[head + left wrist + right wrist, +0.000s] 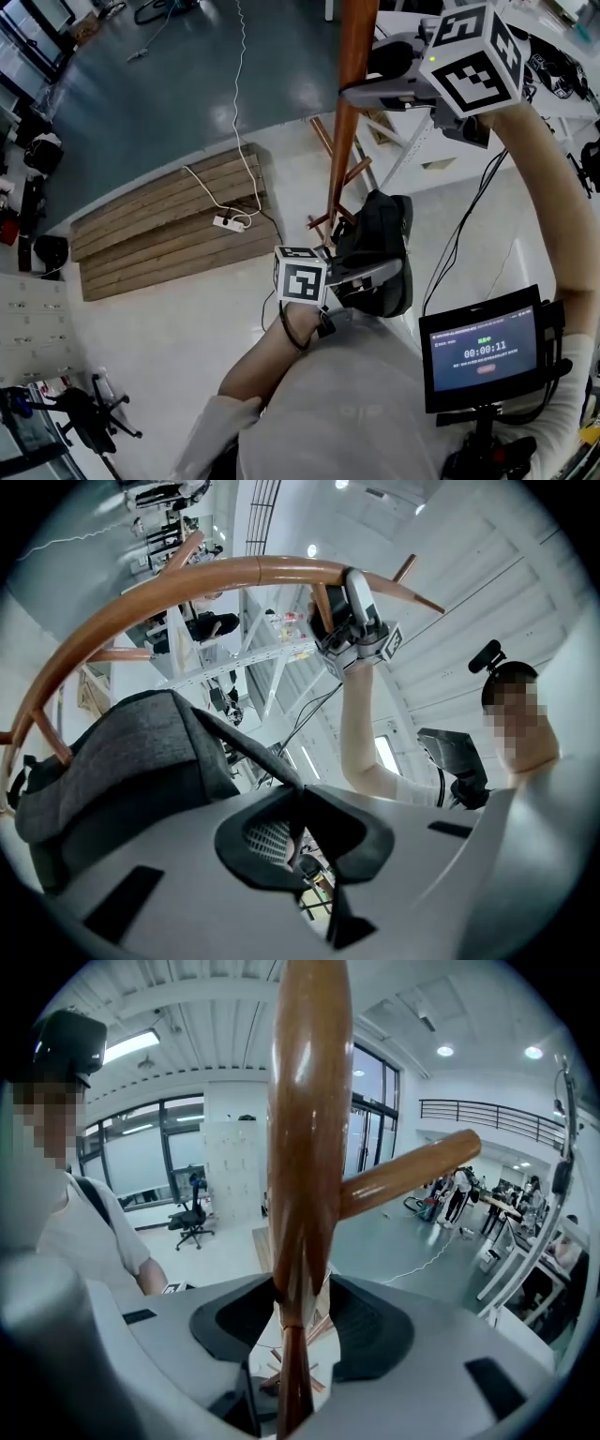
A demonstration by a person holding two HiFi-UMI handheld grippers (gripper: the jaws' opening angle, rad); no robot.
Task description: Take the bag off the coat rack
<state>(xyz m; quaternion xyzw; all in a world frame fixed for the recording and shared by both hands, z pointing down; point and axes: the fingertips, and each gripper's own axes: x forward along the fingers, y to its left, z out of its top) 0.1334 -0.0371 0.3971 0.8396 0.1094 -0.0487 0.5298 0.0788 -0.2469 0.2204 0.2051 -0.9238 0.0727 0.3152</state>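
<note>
Clamping high: the right gripper (300,1326) is pressed onto the glossy reddish-brown wooden coat rack pole (305,1129) — pads tight on both sides.
Peg: a round wooden peg (412,1180) juts from the pole just past those jaws, slanting up to the right in the right gripper view.
Left gripper (300,817): down low, jaws pinched together on a thin black strap (251,759) that runs off the bag.
Bag: the dark grey fabric bag (375,248) sits close against the lower pole, well below the right gripper and right at the left one. Whether a peg carries it, I can't tell.
Floor: the pale floor (178,337) has a slatted wooden pallet (169,220) lying left of the rack. A white power strip (230,223) sits at the pallet's edge, and a white cable (239,94) runs away from it across the darker floor.
Screen: a black monitor (483,347) sits at the person's chest — timer digits lit.
</note>
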